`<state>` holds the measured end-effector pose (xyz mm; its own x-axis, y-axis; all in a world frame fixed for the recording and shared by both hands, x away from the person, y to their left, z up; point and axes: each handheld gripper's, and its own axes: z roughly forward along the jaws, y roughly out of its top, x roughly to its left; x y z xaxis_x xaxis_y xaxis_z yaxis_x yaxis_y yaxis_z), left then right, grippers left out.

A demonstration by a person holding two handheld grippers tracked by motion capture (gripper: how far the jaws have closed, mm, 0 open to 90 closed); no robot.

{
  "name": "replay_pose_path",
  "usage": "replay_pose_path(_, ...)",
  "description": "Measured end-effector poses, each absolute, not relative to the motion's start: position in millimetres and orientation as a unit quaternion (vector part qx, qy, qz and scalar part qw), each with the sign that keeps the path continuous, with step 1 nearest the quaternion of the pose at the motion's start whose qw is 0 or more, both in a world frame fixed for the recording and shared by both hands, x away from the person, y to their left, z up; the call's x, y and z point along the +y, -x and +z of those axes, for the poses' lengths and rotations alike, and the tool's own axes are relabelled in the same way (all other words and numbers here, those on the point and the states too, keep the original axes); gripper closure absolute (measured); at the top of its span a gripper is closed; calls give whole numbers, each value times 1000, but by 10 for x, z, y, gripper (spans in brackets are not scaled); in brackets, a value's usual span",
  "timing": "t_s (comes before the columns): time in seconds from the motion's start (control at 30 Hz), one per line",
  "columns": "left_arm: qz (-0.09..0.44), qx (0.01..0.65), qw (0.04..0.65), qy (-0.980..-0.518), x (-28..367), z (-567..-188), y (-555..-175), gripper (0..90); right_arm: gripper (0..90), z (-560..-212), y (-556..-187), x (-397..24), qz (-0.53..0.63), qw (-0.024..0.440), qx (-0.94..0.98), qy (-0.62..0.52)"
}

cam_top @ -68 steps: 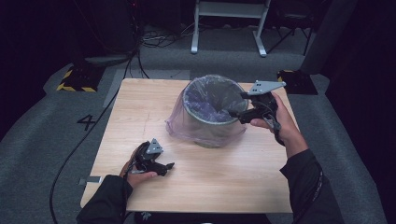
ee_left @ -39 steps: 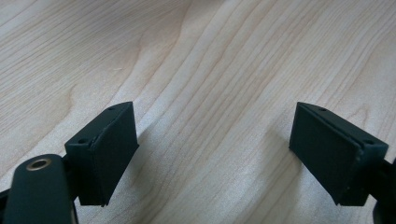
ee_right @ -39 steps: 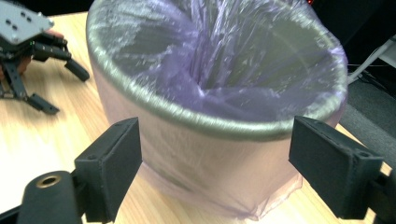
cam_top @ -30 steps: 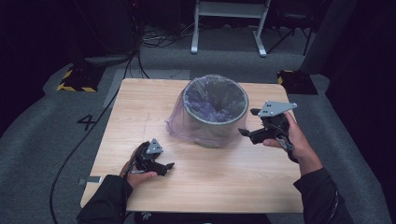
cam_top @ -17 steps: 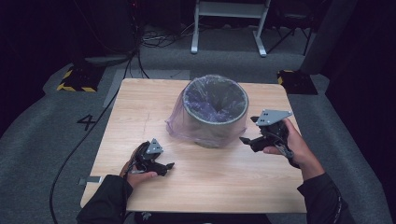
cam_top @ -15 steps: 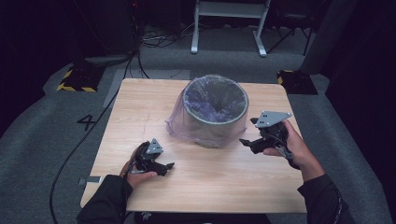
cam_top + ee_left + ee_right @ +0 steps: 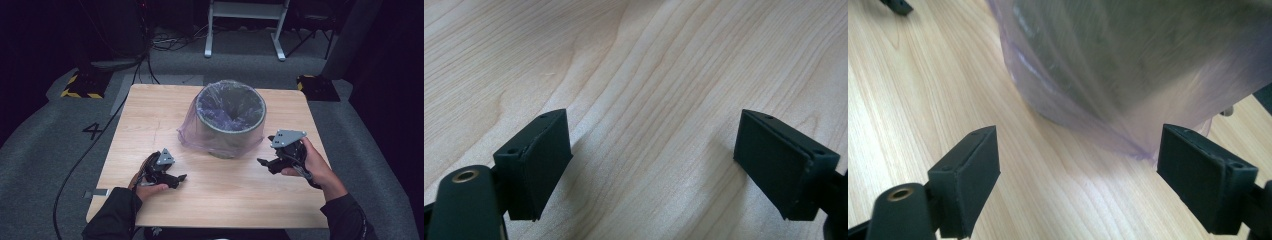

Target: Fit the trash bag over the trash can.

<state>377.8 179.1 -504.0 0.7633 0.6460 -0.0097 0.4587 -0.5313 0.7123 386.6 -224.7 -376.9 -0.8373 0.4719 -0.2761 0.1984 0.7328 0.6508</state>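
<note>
- Grey round bin (image 7: 231, 120) lined with a translucent purple plastic bag (image 7: 1128, 75) stands upright mid-table, towards the far edge; bag skirt drapes down outside to the light wooden table (image 7: 150, 115).
- Right gripper (image 7: 265, 162) just beside the bin's right base, jaws apart, nothing between them.
- Left gripper (image 7: 177, 178) near front-left, jaws apart over bare wood.
- Black cable (image 7: 85, 155) trails off the table's left side.
</note>
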Motion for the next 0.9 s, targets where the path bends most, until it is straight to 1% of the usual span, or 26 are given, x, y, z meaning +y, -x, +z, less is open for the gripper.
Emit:
replay_pose_path(0.33, 129, 319, 364, -865, 1791, -5040, -3778, 147, 171, -3945, -3813, -2315, 296, 211, 913, -187)
replay_pose_path(0.67, 129, 319, 364, -865, 1791, -5040, -3778, 147, 170, -4126, -3786, -2368, 266, 221, 919, -191)
replay_pose_path(0.9, 129, 319, 364, -866, 1791, -5040, -3778, 147, 170, -4258, -3770, -2412, 255, 212, 922, -198)
